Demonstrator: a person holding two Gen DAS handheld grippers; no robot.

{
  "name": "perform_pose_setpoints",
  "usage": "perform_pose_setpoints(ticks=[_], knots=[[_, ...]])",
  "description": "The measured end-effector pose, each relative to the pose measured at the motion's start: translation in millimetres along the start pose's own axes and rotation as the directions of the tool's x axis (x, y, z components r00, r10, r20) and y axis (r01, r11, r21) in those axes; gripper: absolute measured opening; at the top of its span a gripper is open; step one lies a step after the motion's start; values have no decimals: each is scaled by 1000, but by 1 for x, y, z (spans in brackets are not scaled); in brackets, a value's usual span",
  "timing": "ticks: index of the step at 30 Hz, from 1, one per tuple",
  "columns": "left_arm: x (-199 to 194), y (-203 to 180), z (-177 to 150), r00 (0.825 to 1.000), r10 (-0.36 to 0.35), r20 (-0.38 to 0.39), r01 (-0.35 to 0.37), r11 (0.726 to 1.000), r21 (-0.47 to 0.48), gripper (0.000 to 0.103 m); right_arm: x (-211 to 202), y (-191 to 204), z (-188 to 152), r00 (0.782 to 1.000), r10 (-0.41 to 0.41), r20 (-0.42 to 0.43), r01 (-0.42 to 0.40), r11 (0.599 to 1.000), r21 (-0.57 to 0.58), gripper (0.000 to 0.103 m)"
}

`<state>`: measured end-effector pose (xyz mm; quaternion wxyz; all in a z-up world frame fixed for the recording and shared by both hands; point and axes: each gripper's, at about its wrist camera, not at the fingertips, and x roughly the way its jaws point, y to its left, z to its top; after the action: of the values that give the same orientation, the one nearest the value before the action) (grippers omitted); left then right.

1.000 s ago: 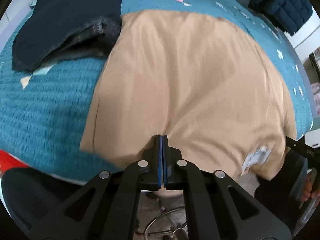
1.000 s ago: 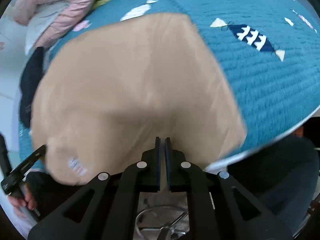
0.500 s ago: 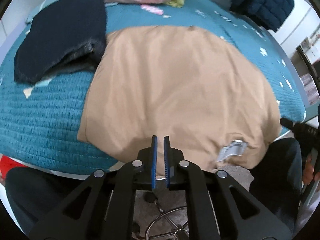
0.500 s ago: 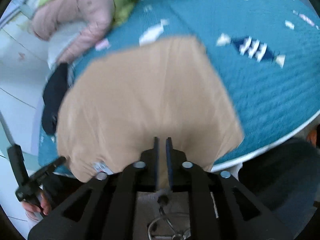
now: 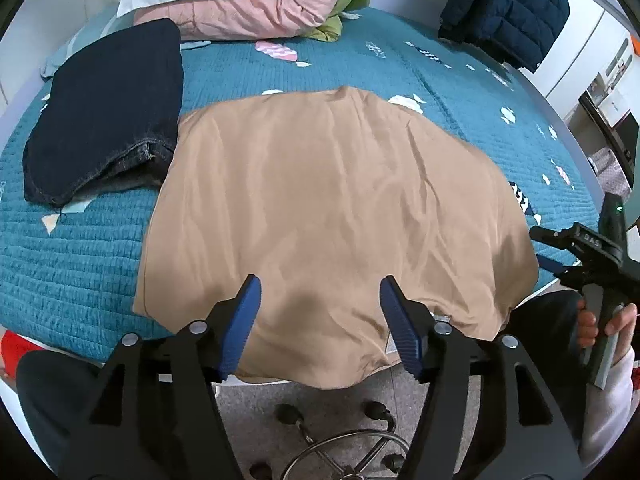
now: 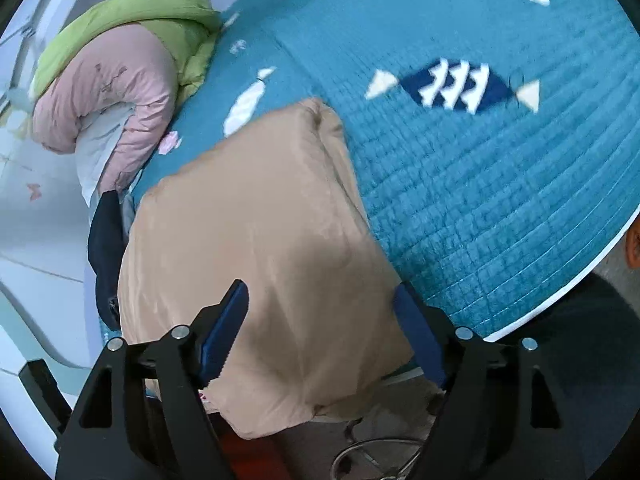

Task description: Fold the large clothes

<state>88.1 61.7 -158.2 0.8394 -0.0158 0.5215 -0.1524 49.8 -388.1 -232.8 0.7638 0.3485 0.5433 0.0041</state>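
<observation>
A tan garment (image 5: 336,208) lies spread flat on the teal bedspread (image 5: 80,264), its near edge hanging over the bed's front edge. It also shows in the right wrist view (image 6: 256,256). My left gripper (image 5: 320,300) is open and empty, hovering over the garment's near edge. My right gripper (image 6: 320,308) is open and empty above the garment's near right part. The right gripper also shows at the right edge of the left wrist view (image 5: 592,256), held in a hand.
Folded dark jeans (image 5: 108,108) lie left of the garment. Pink and green quilted jackets (image 5: 256,4) lie at the far side, seen too in the right wrist view (image 6: 120,76). A navy puffer jacket (image 5: 508,8) sits far right. A chair base (image 5: 344,452) stands below.
Both grippers were shut on the garment's near edge one second ago. They have opened wide, released it and pulled back; the garment now lies flat.
</observation>
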Motion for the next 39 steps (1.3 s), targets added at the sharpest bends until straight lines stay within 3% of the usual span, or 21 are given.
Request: perform_pose_setpoints(ticks=[4,7,10,11,12,13,14,15,16,19,22,24,25,26,29,30,31,32,33,36,39], knots=[[4,-3,0,1000,7,-12,-7,1000,-4,66,23,-24,0,990,107,-91,-96,989,112,81],[9,-4,0,1000,9,-19,-9,1000,-7,69,41,-31,-4,941,280,-190,-246,952,181,83],[14,-6,0,1000,8,-30,-8,1000,-9,70,45,-32,-2,923,327,-201,-287,936,204,84],[15,-6,0,999,7,-32,-8,1000,-8,70,46,-31,-2,903,379,-205,-336,917,215,84],[16,-7,-1,999,7,-34,-8,1000,-6,70,49,-30,-2,867,451,-211,-401,884,241,84],[17,-7,-1,999,6,-37,-6,1000,-4,70,51,-29,-2,851,480,-212,-425,868,258,84],[18,-7,-2,999,5,-40,-5,1000,-3,70,53,-30,0,860,465,-209,-409,874,263,84],[20,-8,-2,999,7,-46,-7,1000,-3,70,55,-30,2,893,400,-206,-346,904,251,82],[21,-8,-2,999,7,-50,-7,1000,-4,70,57,-30,4,901,383,-202,-330,910,251,81],[22,-9,-4,999,-1,-53,1,1000,-1,70,56,-26,7,897,411,-161,-362,894,264,83],[27,-8,-4,998,2,-66,-3,1000,-13,72,63,-26,15,850,507,-144,-448,839,308,83],[30,-8,-4,997,-11,-75,10,1000,-23,72,67,-30,24,793,603,-91,-538,762,361,83],[30,-8,-4,997,-19,-74,17,1000,-25,72,68,-33,28,777,627,-65,-562,736,377,83],[30,-9,-4,997,-20,-70,19,1000,-22,72,69,-38,34,776,631,-25,-572,719,394,83],[30,-14,0,998,-18,-60,18,1000,-11,72,76,-36,42,801,598,-39,-544,753,369,79],[30,-16,2,998,-22,-58,21,1000,-12,72,74,-31,41,818,573,-54,-526,782,335,64],[30,-17,5,998,-29,-55,28,1000,-14,72,70,-21,39,854,515,-78,-480,837,262,52],[31,-19,9,998,-34,-50,33,999,-16,72,67,-12,37,876,476,-80,-453,868,206,36],[32,-21,12,998,-36,-47,35,999,-16,72,62,-7,36,890,450,-70,-435,885,165,32],[36,-30,31,998,-49,-37,49,999,-3,54,44,10,31,924,381,-33,-381,924,19,28],[42,-39,53,998,-57,-35,57,998,6,37,37,16,25,937,350,-18,-350,936,-35,28]])
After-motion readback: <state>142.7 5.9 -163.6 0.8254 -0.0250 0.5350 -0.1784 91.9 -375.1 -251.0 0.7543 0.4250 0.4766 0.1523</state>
